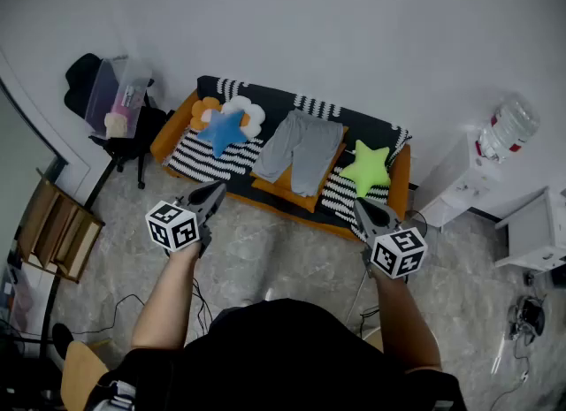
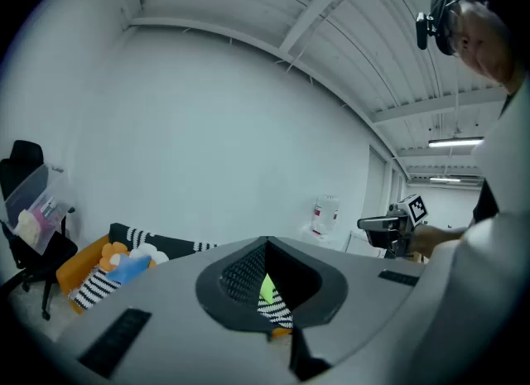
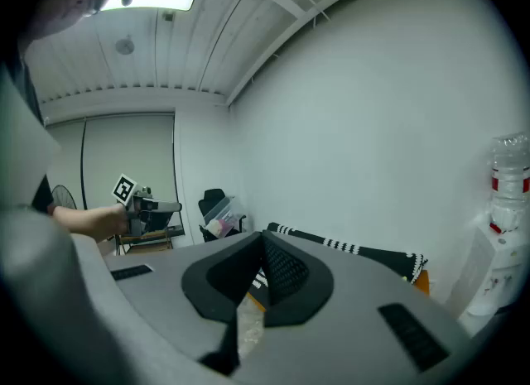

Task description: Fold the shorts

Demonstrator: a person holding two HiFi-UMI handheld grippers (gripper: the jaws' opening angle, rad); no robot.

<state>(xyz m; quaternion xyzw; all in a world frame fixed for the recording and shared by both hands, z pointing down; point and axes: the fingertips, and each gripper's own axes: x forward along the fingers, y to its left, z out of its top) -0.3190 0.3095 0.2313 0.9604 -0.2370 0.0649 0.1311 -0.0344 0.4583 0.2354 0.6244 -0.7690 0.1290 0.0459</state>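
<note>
Grey shorts lie spread flat on an orange cushion in the middle of the striped sofa. My left gripper hovers over the floor in front of the sofa's left half, jaws shut and empty. My right gripper is held in front of the sofa's right end, also shut with nothing in it. Both are short of the shorts and touch nothing. In the left gripper view the closed jaws hide most of the sofa; the right gripper shows at the side. In the right gripper view the left gripper appears.
A blue star pillow and flower pillow lie on the sofa's left, a green star pillow on its right. A black chair with a clear bin stands left. A white stand with a water bottle is right. Cables lie on the floor.
</note>
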